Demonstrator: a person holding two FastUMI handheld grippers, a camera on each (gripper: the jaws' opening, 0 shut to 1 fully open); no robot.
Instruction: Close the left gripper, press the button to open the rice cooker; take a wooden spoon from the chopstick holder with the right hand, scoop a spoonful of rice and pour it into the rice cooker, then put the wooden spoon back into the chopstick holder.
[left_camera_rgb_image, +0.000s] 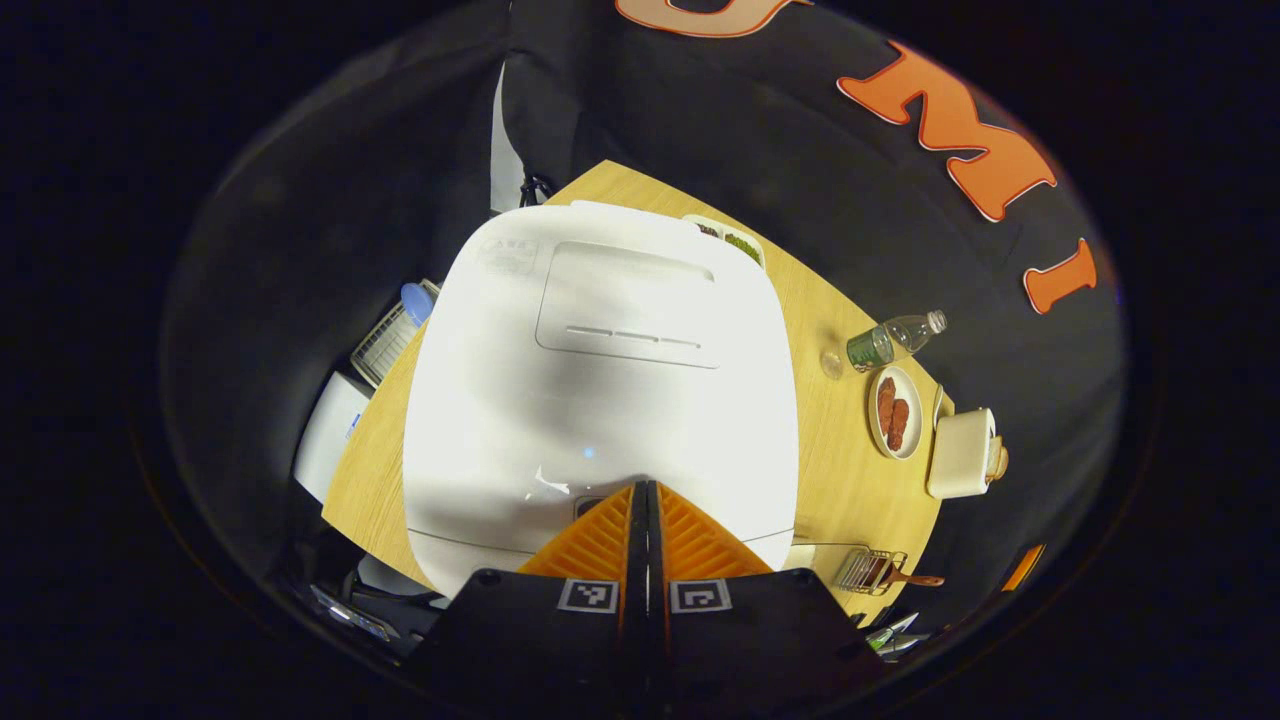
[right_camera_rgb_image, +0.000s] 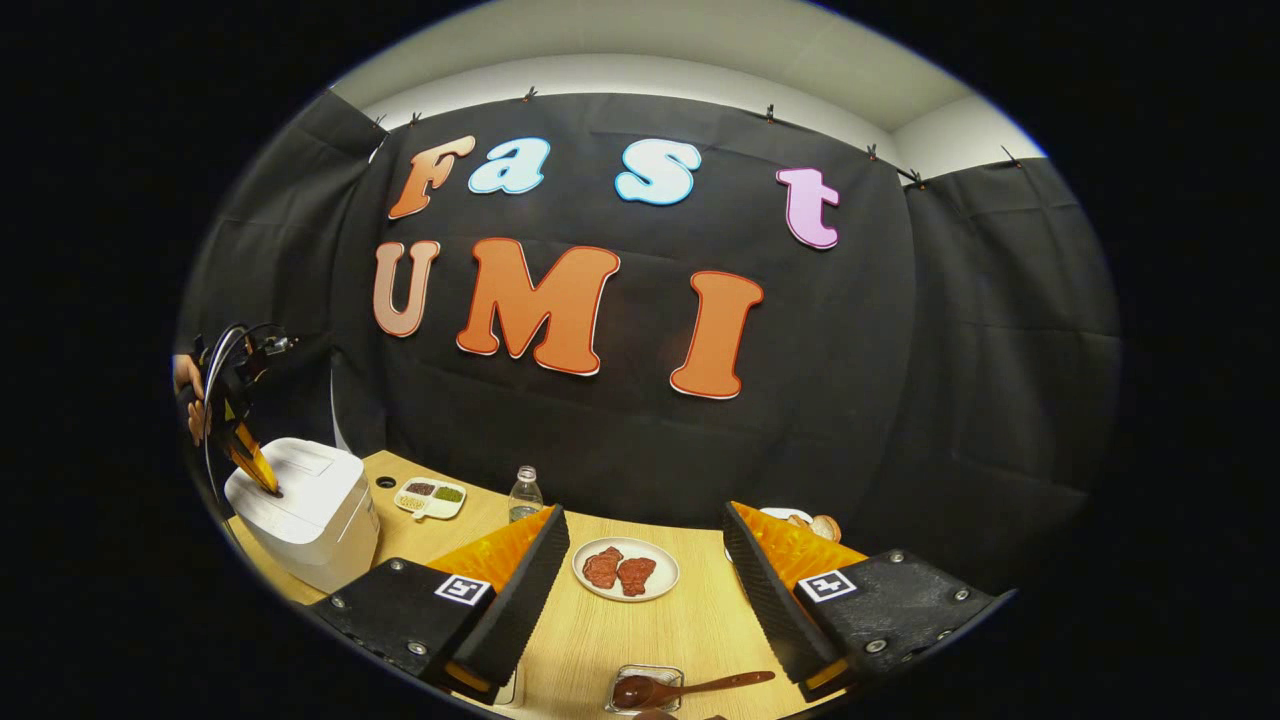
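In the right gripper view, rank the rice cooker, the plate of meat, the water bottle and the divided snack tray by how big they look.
1. rice cooker
2. plate of meat
3. divided snack tray and water bottle: look alike, so left unranked.

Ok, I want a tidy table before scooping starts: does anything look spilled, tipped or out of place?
Nothing spilled or tipped: the bottle stands upright, the rice cooker is shut. Only the wooden spoon lies nearly flat, its handle poking past the chopstick holder.
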